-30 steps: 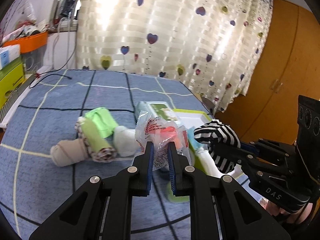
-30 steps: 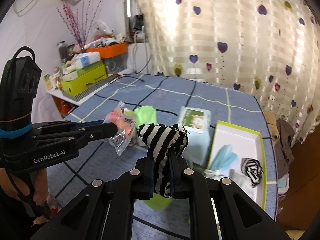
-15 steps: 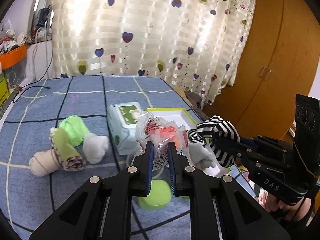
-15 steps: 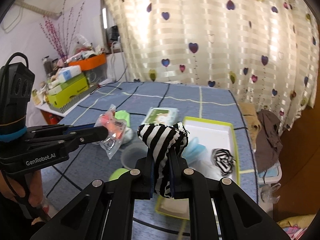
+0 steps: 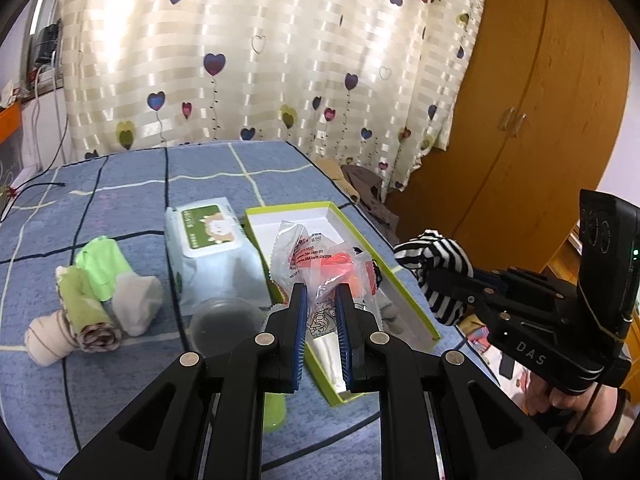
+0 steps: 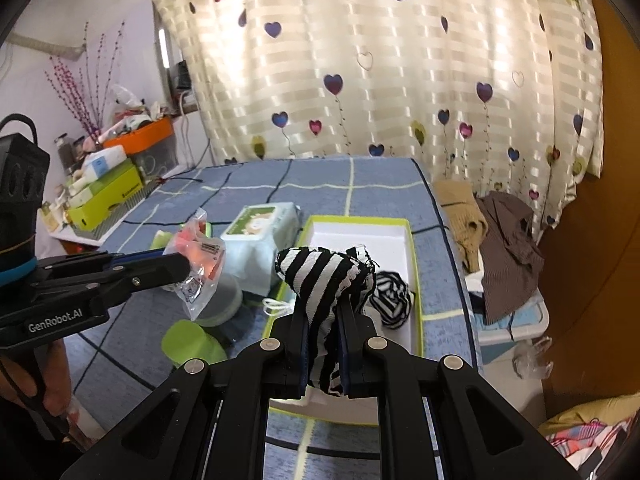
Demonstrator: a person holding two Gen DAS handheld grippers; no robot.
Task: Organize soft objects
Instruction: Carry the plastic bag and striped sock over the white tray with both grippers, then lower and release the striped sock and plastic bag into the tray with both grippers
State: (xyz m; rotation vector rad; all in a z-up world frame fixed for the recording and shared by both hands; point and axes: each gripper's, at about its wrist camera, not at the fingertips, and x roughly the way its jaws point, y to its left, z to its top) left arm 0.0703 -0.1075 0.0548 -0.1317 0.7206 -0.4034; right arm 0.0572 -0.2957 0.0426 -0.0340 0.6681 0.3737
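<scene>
Moved sideways across the blue checked bed (image 5: 120, 184), both hands, now above the green-rimmed tray (image 5: 404, 280). Wipes pack (image 5: 208, 248) just left of tray. Rolled socks (image 5: 100, 304) further left. Left gripper (image 5: 321, 296) fingers pinched tight on crinkly plastic packet (image 5: 320, 264). Right gripper (image 6: 323, 312) fingers pinched tight on striped sock (image 6: 320, 272), over tray.

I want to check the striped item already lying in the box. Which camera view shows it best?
The right wrist view: the black-and-white striped fabric bundle lies unobstructed in the green-rimmed white box. The left wrist view hides nearly all of it behind the clear plastic packet.
</scene>
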